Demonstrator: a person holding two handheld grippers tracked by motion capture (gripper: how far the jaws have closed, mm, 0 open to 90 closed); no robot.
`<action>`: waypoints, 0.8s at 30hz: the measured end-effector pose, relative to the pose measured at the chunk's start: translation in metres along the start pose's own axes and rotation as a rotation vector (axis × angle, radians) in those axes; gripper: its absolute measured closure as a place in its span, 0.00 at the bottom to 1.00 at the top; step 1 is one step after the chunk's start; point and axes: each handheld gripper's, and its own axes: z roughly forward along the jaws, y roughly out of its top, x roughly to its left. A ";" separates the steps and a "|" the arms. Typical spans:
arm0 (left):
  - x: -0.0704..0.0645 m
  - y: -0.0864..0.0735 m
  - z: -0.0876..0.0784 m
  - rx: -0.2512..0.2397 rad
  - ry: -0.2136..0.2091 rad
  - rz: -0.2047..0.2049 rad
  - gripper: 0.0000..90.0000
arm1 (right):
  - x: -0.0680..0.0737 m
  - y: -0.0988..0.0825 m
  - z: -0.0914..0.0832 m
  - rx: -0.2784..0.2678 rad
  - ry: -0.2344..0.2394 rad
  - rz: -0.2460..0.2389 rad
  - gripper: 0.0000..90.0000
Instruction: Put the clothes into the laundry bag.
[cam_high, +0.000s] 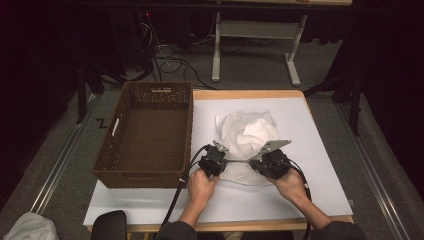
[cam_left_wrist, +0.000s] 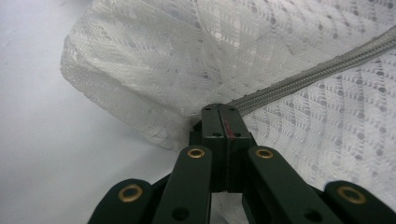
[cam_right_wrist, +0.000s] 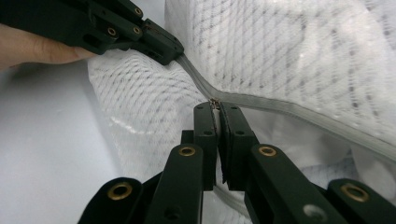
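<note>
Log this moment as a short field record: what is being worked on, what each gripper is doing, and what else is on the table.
item: white mesh bag with a grey zipper, lying on the white mat
left gripper: shut on the zipper's end
right gripper: shut on the zipper pull
zipper between grippers: stretched taut
basket: brown wicker, left of the bag, nothing seen inside

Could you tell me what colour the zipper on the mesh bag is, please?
The zipper is grey, against the white mesh bag; the right gripper view shows it best.
</note>
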 end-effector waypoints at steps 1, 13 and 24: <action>0.000 0.000 0.000 -0.001 0.000 -0.001 1.00 | 0.000 -0.001 -0.001 -0.001 0.001 0.002 0.97; 0.000 -0.002 0.000 -0.011 -0.003 -0.006 1.00 | -0.007 -0.009 -0.012 -0.011 0.006 0.014 0.97; 0.001 -0.002 0.000 -0.011 -0.003 -0.005 1.00 | -0.014 -0.013 -0.018 -0.017 0.007 0.048 0.97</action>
